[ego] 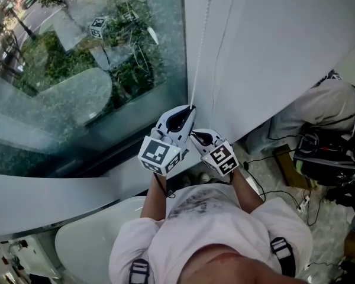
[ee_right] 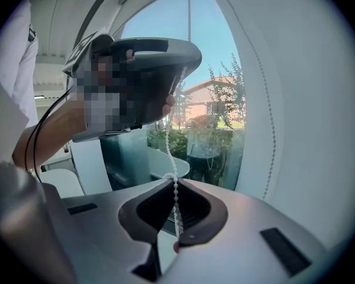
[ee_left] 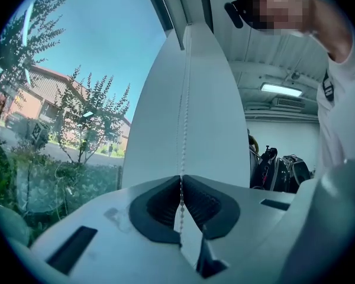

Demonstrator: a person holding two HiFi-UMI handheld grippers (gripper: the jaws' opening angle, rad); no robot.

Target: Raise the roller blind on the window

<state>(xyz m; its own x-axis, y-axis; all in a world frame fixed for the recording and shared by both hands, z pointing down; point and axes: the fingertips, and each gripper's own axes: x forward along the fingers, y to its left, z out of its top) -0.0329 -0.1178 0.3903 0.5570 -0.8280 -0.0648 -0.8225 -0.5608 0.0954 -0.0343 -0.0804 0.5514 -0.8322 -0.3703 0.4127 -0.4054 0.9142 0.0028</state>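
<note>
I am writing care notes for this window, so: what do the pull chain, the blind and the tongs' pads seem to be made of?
The pull chain: small round white beads, smooth and slightly glossy, probably plastic. The blind: plain white, matte, opaque sheet, likely coated fabric; no weave can be made out. The pads of the left tongs: dark, matte, ribbed, apparently rubber.

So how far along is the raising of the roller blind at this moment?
Done: only the grasp, since both tools are on the bead chain. In hand: the left tool is shut on the chain, and the right tool is shut on it just below. Left: nearly all the raising. In the head view the roller blind hangs low, and its bottom edge appears to be down near the floor.
</note>
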